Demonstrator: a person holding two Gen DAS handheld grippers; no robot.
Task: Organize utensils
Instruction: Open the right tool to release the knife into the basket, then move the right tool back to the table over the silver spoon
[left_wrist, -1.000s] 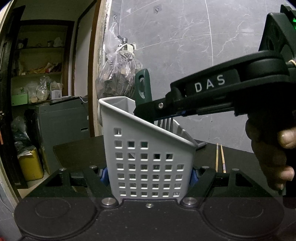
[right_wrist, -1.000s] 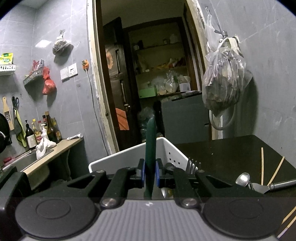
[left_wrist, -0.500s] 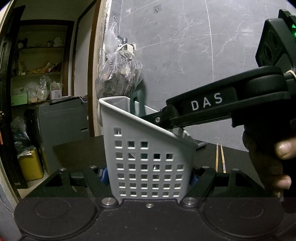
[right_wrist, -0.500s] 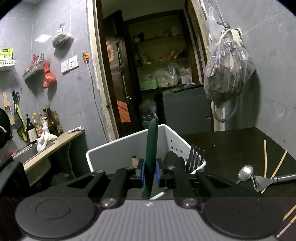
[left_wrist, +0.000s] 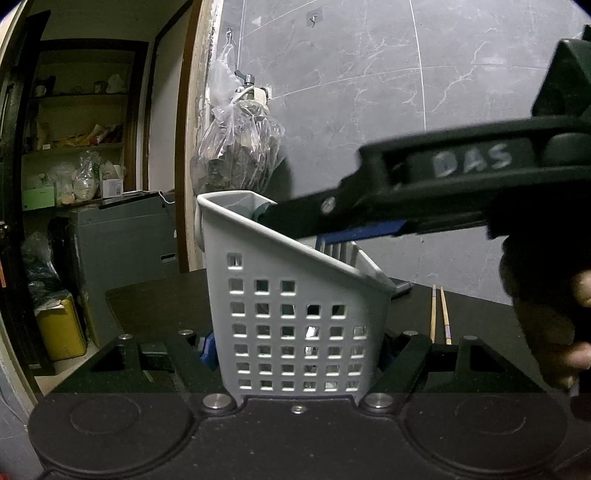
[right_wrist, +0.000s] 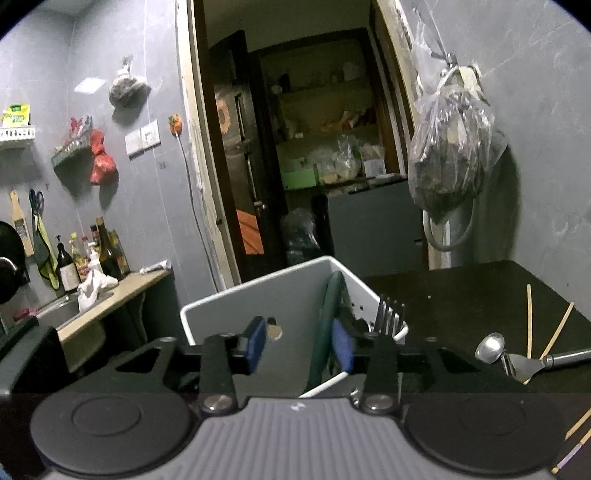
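the left gripper (left_wrist: 297, 345) is closed around the lower part of a white perforated utensil caddy (left_wrist: 291, 314), one blue pad on each side wall, holding it upright on the black table (left_wrist: 159, 302). the right gripper (right_wrist: 299, 345) hangs over the caddy's open top with its jaws spread wide and holding nothing; the green-handled utensil (right_wrist: 327, 325) stands free inside the caddy, leaning toward the right blue pad, and whether it touches that pad cannot be told. in the left wrist view only the green tip shows at the caddy's rim, behind the dark blurred arm of the right gripper.

judging the task from how things lie: a fork (right_wrist: 389, 312) already stands tines-up at the right side of the caddy, and the green-handled piece is now in as well, so at least two items look sorted. other shapes show inside through the holes, too dim to name.

what is left sits on the table to the right of the caddy: a metal spoon (right_wrist: 489, 347), a metal-handled tool (right_wrist: 543, 362) just beside it, and several wooden chopsticks (right_wrist: 529, 317) scattered near and far of them, some running off the lower right edge. so the job seems partway done, with the loose pieces on the right yet to go in.
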